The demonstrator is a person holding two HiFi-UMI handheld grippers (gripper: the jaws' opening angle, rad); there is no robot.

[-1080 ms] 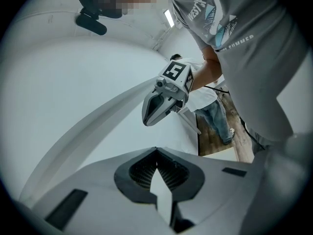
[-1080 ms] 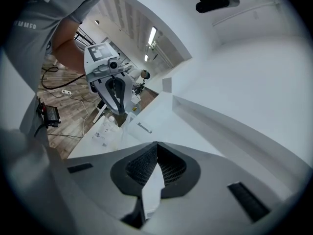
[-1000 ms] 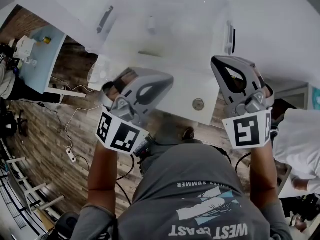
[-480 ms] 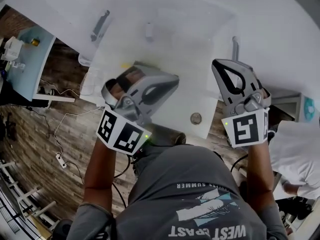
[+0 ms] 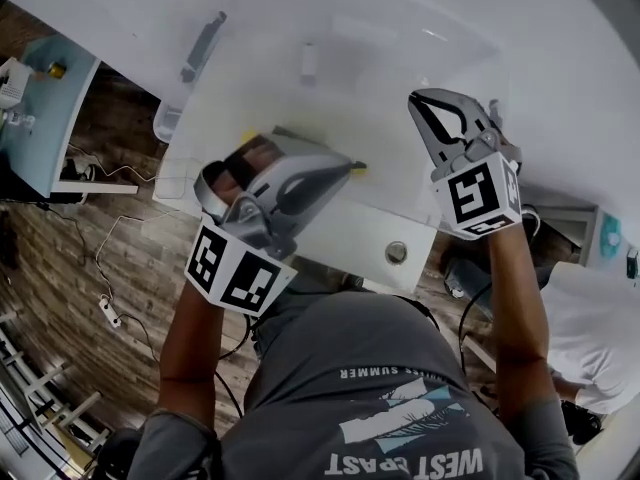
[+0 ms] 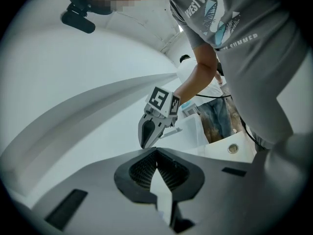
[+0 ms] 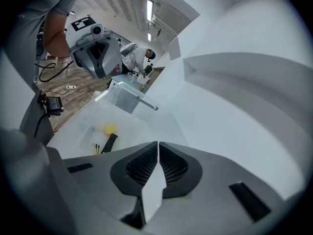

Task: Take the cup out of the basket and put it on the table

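- My left gripper (image 5: 340,168) slants across the clear plastic basket (image 5: 168,123) on the white table (image 5: 560,68).
- A small yellow thing (image 5: 357,168) shows right at its tip.
- My right gripper (image 5: 418,100) hangs near the basket's right side, pointing away from me.
- A dark handle (image 5: 200,46) marks the basket's left wall.

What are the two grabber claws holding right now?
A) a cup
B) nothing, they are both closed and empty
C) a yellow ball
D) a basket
B: in their own views, the jaws of the left gripper and the right gripper meet at the tips with nothing between them.
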